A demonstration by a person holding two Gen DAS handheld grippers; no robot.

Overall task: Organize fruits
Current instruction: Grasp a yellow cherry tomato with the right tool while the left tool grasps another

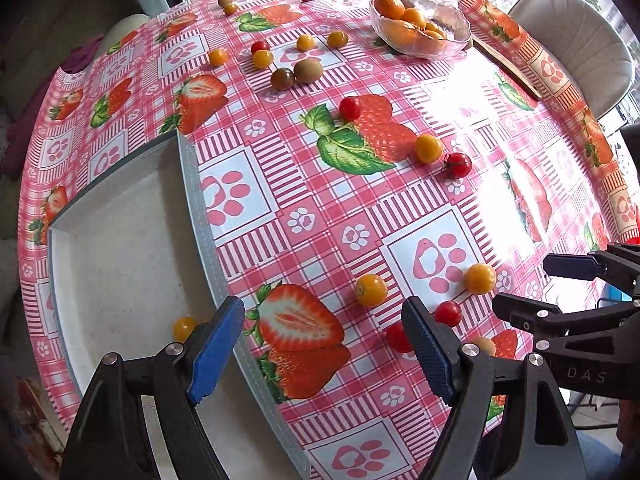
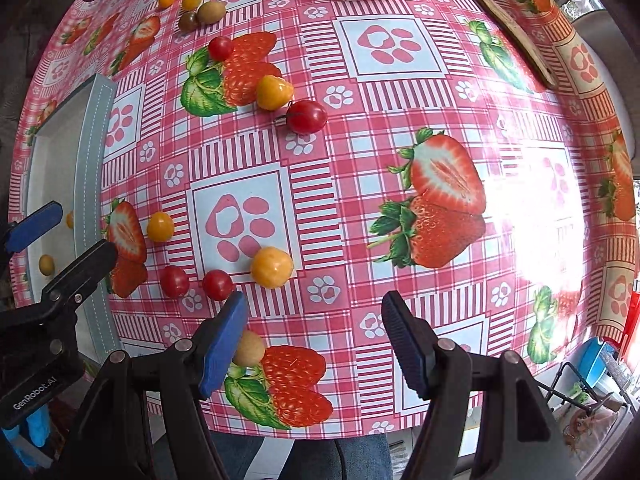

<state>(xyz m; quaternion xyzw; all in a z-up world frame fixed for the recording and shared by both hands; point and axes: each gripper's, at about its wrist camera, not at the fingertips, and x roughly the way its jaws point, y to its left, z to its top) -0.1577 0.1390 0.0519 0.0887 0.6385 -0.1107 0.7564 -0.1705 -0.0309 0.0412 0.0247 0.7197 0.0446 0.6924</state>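
Red and yellow cherry tomatoes [image 1: 371, 289] scattered loose across the surface, two brown kiwis [image 1: 307, 71] among them, one yellow tomato [image 1: 184, 327] inside the white tray [image 1: 120, 240], oranges [image 1: 390, 6] piled in a glass bowl [image 1: 456, 26]

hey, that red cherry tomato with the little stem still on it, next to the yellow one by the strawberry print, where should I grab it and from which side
Take the stemmed red tomato across its round middle, coming down from above. Its stem points left along the tablecloth, and the yellow tomato sits close at its upper left, so I'd set the fingers on its near and far sides, where the cloth looks bare. The right gripper is open and probably handier.
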